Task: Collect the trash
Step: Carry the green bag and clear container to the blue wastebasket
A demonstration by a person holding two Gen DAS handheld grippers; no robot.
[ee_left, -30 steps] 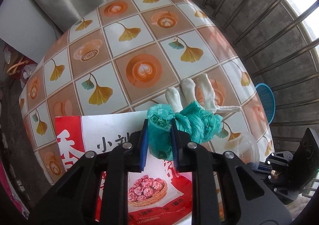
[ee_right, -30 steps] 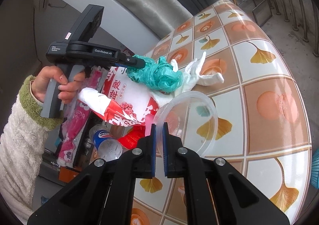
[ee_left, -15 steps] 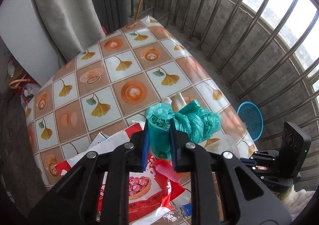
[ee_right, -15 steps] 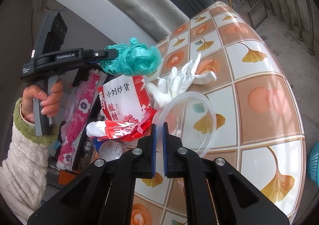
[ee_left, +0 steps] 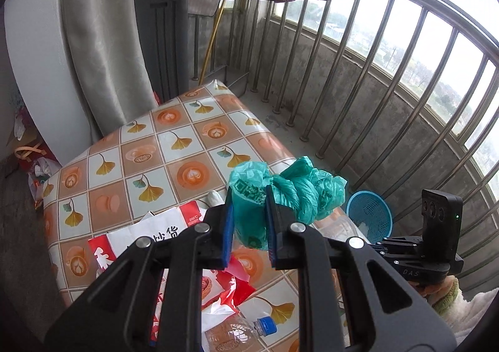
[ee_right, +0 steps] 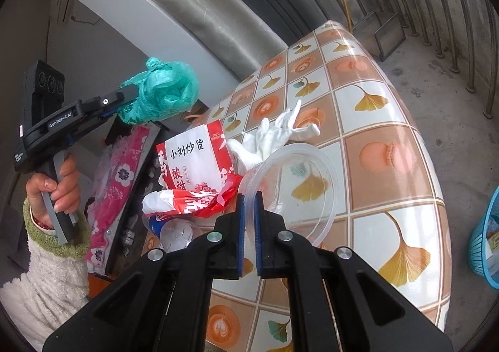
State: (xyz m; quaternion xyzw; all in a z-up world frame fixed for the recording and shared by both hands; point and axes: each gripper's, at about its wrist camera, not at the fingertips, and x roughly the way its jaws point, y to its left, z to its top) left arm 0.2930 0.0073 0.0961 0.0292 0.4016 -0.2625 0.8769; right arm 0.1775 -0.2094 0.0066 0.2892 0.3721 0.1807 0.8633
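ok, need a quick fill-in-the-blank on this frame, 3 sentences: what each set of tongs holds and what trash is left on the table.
1. The left tongs are shut on a crumpled ____ plastic bag.
2. The right tongs pinch the rim of a clear plastic ____.
3. A white ____ lies on the table beside the red-and-white snack bag.

Missing words: green; bowl; glove
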